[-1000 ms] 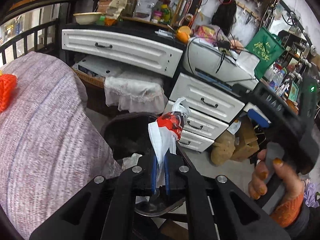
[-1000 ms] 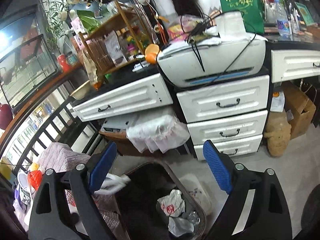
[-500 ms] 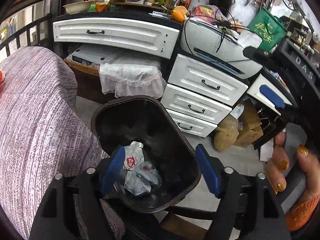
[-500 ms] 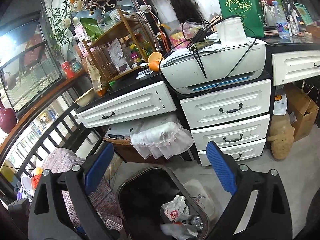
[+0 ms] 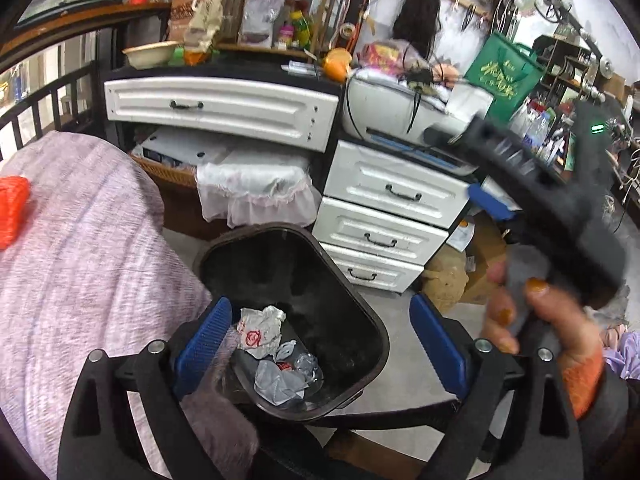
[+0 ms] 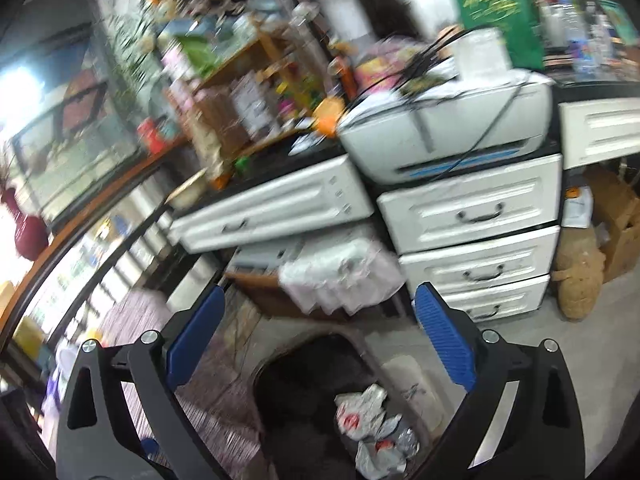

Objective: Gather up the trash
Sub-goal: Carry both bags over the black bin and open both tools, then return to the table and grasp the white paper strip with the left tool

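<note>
A black trash bin point(image 5: 362, 304) stands on the floor by the purple-covered table point(image 5: 80, 264). Crumpled white and red wrappers point(image 5: 260, 330) and clear plastic point(image 5: 280, 378) lie inside it. My left gripper point(image 5: 320, 340) is open and empty, just above the bin's near rim. The bin point(image 6: 288, 376) and its wrappers point(image 6: 360, 412) also show in the blurred right wrist view. My right gripper point(image 6: 320, 344) is open and empty above it, and it shows in the left wrist view point(image 5: 492, 204), held by a hand.
White drawers point(image 5: 384, 220) and a printer point(image 5: 392, 108) stand behind the bin. A lace-covered basket point(image 5: 252, 196) sits under the desk. An orange item point(image 5: 12, 208) lies on the table. A cardboard box point(image 6: 616, 220) and a sack point(image 6: 580, 272) are on the floor at right.
My left gripper opened and let go of the white and red wrapper, which now lies in the bin. My right gripper has swung upward, blurring its view.
</note>
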